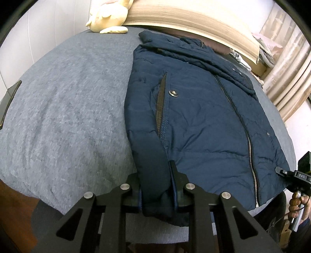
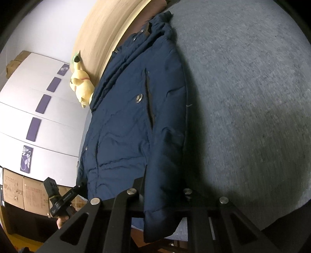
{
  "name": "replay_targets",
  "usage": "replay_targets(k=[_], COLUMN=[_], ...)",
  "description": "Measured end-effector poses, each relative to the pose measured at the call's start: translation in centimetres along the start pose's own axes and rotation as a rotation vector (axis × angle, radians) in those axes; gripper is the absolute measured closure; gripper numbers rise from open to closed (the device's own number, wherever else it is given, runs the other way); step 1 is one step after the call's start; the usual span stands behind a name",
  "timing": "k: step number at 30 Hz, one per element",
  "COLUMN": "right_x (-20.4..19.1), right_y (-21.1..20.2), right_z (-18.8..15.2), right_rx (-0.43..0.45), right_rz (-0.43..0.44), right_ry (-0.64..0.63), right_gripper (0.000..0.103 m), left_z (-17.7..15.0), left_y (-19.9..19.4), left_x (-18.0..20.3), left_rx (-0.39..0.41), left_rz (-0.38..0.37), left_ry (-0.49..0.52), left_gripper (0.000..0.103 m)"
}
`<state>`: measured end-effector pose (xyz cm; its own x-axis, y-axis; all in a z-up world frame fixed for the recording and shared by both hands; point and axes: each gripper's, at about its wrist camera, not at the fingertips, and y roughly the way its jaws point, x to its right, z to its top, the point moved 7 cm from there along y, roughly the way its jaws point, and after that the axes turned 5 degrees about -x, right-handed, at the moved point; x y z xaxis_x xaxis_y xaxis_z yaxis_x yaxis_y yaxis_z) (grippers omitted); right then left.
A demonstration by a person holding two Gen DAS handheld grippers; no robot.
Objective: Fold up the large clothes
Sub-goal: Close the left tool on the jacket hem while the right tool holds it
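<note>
A navy padded jacket (image 1: 198, 120) lies front up on the grey bed cover (image 1: 64, 109), collar toward the headboard, zipper running down its right half. My left gripper (image 1: 155, 175) is shut on the jacket's left sleeve, which runs from between the fingers along the jacket's left side. In the right wrist view the jacket (image 2: 126, 116) lies along the bed cover's (image 2: 243, 97) left part. My right gripper (image 2: 163, 184) is shut on the jacket's right sleeve cuff (image 2: 161, 220), which hangs down between the fingers. The right gripper's body also shows at the left wrist view's right edge (image 1: 297, 175).
A yellow plush toy (image 1: 108, 17) sits by the wooden headboard (image 1: 194, 19); it also shows in the right wrist view (image 2: 81, 87). A white wardrobe (image 2: 38, 116) and cardboard boxes (image 2: 19, 192) stand beside the bed. Curtains (image 1: 287, 77) hang at the right.
</note>
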<state>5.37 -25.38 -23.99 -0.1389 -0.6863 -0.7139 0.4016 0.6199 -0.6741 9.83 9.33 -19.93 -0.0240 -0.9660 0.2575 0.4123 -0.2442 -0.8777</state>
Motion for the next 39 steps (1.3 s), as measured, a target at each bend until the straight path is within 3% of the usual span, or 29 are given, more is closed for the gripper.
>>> replay_targets(k=[18,39], right_x=[0.6,0.7], right_y=[-0.7,-0.6], right_z=[0.9,1.5], right_rx=[-0.038,-0.054], right_rz=[0.006,-0.006], right_ry=[-0.017,-0.049], right_gripper=[0.088,0.089], left_z=[-2.7,-3.0], left_y=[-2.1,-2.4], left_x=[-0.2,-0.1], left_rx=[-0.005,-0.005], left_rz=[-0.011,-0.022], left_ry=[0.03,0.041], left_gripper=[0.081,0.081])
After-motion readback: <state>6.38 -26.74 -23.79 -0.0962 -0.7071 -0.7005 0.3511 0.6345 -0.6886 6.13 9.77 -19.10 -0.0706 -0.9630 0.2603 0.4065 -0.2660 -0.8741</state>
